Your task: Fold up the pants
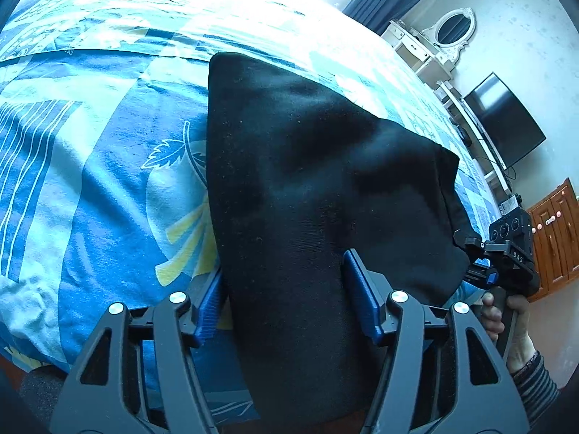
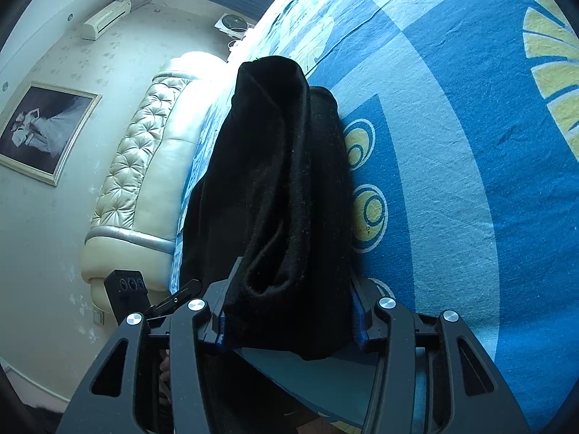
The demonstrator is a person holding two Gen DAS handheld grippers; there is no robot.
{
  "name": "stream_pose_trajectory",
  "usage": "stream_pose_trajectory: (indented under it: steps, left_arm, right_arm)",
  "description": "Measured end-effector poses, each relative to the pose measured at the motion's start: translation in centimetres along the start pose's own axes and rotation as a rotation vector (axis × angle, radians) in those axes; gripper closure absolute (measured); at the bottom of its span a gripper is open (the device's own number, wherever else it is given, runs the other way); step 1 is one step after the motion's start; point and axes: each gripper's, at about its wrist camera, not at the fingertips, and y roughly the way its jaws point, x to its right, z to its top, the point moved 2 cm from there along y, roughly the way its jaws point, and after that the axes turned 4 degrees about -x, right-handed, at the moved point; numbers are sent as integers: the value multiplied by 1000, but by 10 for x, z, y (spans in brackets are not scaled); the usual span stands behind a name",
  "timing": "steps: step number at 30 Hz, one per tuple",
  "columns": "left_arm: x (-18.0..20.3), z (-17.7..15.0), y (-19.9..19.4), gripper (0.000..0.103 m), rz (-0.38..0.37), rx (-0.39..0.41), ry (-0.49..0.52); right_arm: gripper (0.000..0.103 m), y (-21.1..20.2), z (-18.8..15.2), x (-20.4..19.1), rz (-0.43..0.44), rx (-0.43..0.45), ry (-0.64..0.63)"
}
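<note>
The folded black pants (image 1: pixel 307 188) lie on the bed (image 1: pixel 90 152), running forward from between the jaws of both grippers, one at each near corner, probably to set the fold down evenly. The left gripper (image 1: pixel 289 307) and right gripper (image 2: pixel 289 318) stand partly open around cloth; whether the pads press is unclear. The left view alone shows the right hand (image 1: pixel 506 318); the right view shows the layered folded edge.

Left wrist fisheye: sits just behind its own blue pads (image 1: pixel 356 275), looks steeply down, close, along black pants (image 1: pixel 307 181) on the patterned bedsheet (image 1: pixel 90 181); dressing table upper right. Right wrist fisheye: same close setup, headboard (image 2: pixel 144 166) at left. Shared: pants (image 2: pixel 282 188), bedsheet (image 2: pixel 452 181).
</note>
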Motion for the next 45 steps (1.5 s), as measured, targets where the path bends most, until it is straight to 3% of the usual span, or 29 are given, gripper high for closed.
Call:
stream_pose_trajectory:
  steps: [2,6,13,17,18,20,24,30,37,42,45]
  left_arm:
    - [-9,2,-16,22,-20,42,-21]
    - [-28,26,-25,17,-41,82,-48]
    - [-46,82,38,16,-144,-27,-93]
    - [-40,91,52,13,-130,-11,-65]
    - [-36,92,53,25,-114,-7,-43]
    - [-26,93,58,51,-89,-22,9]
    - [-16,103,55,68,-24,-2,58]
    - [-5,137,54,71,40,26,83]
    - [8,203,72,72,91,73,119]
    - [0,206,103,69,175,31,143]
    - [-4,201,106,66,171,57,152]
  right_arm:
    - [35,-16,6,-5,-23,46,-35]
    - [27,-26,36,-7,-43,71,-69]
    - [27,21,96,9,26,33,-3]
    - [30,42,102,4,84,-3,-18]
    - [44,46,101,1,67,-10,-26]
    - [60,49,99,0,40,-14,-34]
    - [68,41,99,-8,53,31,-51]
    - [69,33,124,-23,73,91,-92]
    - [69,34,176,-31,54,150,-100]
    - [69,55,191,-9,-14,113,-56]
    - [69,64,190,12,-3,101,-1]
